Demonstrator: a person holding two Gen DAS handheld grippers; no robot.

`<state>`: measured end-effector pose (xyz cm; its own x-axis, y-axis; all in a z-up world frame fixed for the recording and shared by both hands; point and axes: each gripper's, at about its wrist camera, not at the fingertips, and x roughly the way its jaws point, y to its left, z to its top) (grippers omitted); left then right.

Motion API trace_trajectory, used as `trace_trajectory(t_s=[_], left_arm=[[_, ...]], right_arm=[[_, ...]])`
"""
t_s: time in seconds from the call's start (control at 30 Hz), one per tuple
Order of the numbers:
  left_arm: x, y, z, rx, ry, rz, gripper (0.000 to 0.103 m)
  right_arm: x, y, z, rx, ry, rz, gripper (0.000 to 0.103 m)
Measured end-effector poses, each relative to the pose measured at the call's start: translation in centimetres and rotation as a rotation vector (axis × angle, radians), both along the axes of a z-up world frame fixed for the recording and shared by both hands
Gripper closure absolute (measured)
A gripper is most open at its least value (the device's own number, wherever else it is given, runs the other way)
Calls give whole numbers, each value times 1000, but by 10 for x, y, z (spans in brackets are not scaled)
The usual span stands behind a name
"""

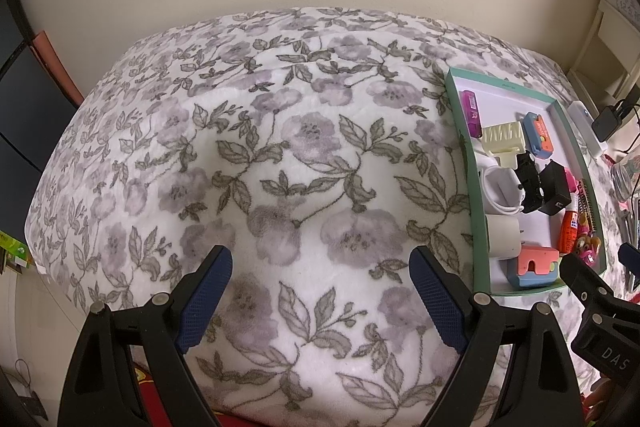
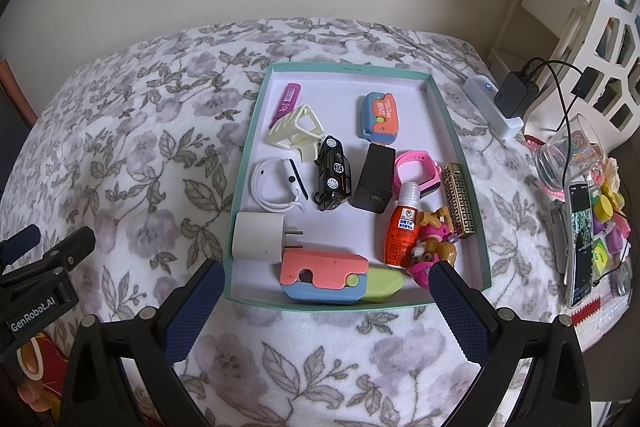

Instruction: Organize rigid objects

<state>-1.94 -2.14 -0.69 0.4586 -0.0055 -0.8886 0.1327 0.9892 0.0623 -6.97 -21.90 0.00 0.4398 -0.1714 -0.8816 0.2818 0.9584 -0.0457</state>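
Note:
A teal-rimmed box lid [image 2: 352, 66] lies on a floral blanket and holds several small rigid objects: a white plug [image 2: 259, 237], a black toy car [image 2: 334, 173], a black charger [image 2: 372, 183], an orange bottle [image 2: 402, 227], a pink-blue-green toy [image 2: 332, 277], a gold lighter [image 2: 460, 199], a white band [image 2: 272, 187]. My right gripper [image 2: 324, 311] is open and empty, just before the lid's near edge. My left gripper [image 1: 322, 301] is open and empty over bare blanket, left of the lid [image 1: 466, 131].
Right of the lid stand a white power strip [image 2: 494, 107] with a black adapter, a glass [image 2: 568, 151], a phone [image 2: 580, 247] and small colourful items. A white shelf [image 2: 600, 27] stands at the far right. The floral blanket [image 1: 260, 147] spreads left.

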Motion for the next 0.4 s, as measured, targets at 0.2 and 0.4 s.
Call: trace_trajectory(t_s=[0.2, 0.4], left_arm=[[0, 1, -1, 2, 1, 1, 12], [-1, 0, 1, 11, -16, 4, 12]], right_arm=[[0, 0, 0, -1, 0, -1, 0], [0, 0, 0, -1, 0, 0, 0]])
